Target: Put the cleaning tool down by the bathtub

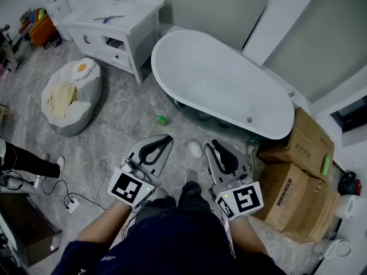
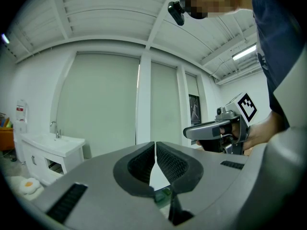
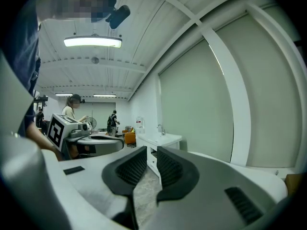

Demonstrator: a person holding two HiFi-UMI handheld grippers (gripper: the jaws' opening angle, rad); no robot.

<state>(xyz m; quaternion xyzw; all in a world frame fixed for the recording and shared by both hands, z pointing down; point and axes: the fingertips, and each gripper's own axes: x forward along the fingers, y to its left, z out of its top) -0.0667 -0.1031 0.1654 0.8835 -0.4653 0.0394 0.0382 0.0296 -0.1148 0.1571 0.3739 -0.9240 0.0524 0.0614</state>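
A white oval bathtub (image 1: 229, 85) stands on the marble floor ahead of me. A small white rounded object (image 1: 195, 149), possibly the cleaning tool, lies on the floor just in front of the tub, between my two grippers. My left gripper (image 1: 167, 137) hovers to its left, its jaws shut together with nothing in them (image 2: 155, 145). To the object's right is my right gripper (image 1: 212, 144). Its jaws stand a little apart, and only floor shows through the gap (image 3: 152, 152). Neither gripper touches the object.
A small green item (image 1: 162, 120) lies on the floor by the tub's near left side. A white vanity with a sink (image 1: 114, 22) and a beanbag (image 1: 71, 96) are at the left. Cardboard boxes (image 1: 298, 171) stack at the right. Cables (image 1: 69, 202) and someone's leg (image 1: 28, 162) are at the far left.
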